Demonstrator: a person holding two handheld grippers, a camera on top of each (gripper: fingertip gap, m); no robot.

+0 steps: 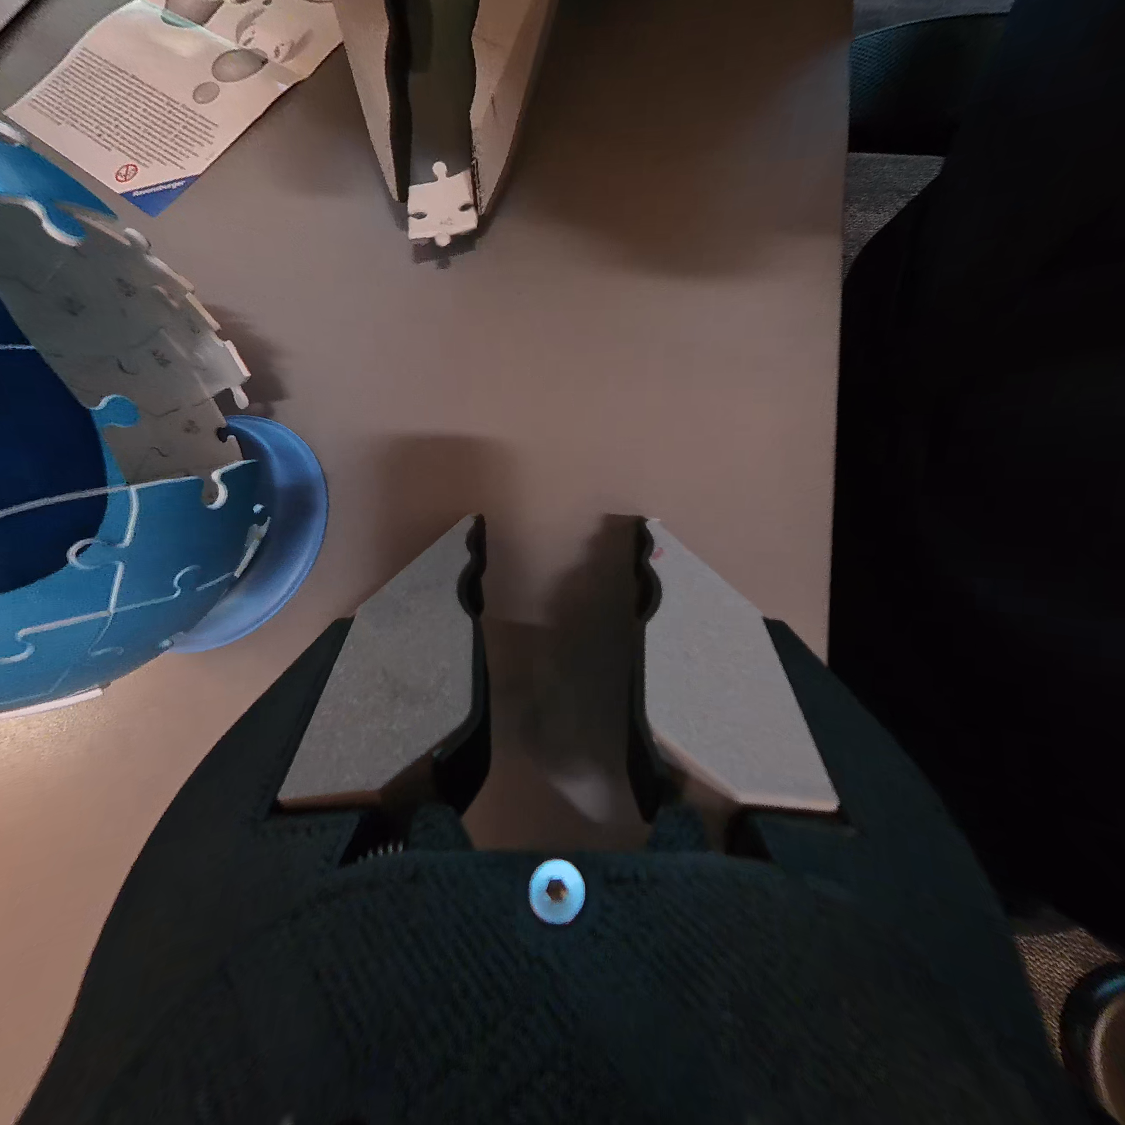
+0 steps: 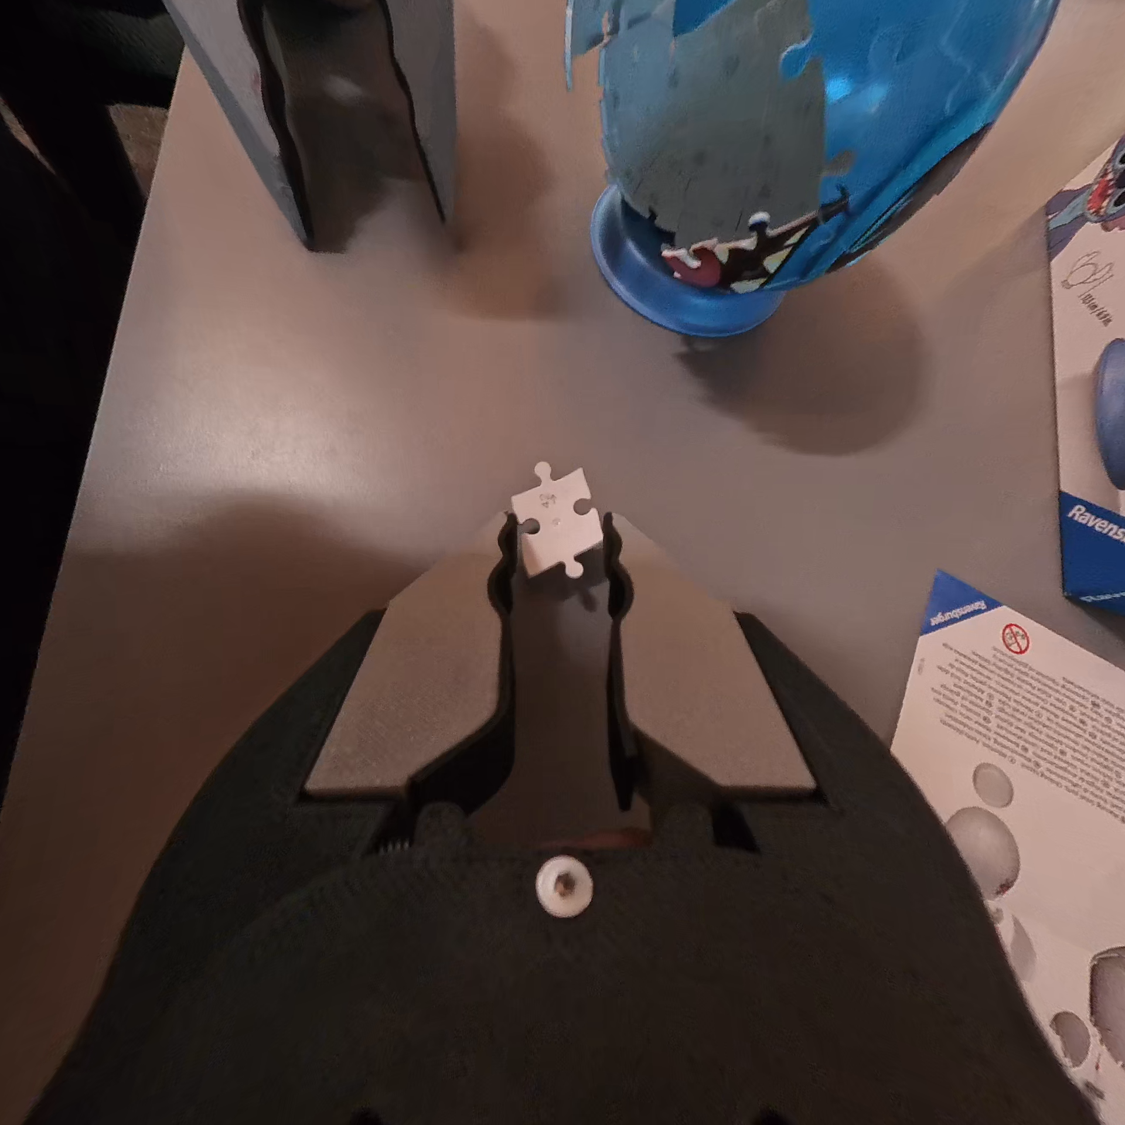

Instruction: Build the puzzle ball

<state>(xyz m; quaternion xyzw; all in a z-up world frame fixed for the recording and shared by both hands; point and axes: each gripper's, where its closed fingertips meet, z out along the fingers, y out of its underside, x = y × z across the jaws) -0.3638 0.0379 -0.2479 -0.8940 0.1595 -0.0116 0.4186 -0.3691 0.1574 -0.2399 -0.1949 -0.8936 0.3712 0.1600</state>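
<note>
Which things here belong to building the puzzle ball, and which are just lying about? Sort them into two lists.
Part of the job:
- puzzle piece, gripped in the right claw
- half-built puzzle ball
- blue stand under the ball
- left claw, open and empty

Lying about:
- instruction leaflet
- puzzle box
- table

We see a plain beige table (image 2: pixel 304 426) with a smooth top. Ahead and to the right of the right hand-held gripper (image 2: pixel 557 523), a blue stand (image 2: pixel 645 286) rests on the table and carries the partly built puzzle ball (image 2: pixel 883 122). To that gripper's right lies a printed instruction sheet (image 2: pixel 1004 730), and farther right a blue-edged box (image 2: pixel 1089 426).
</note>
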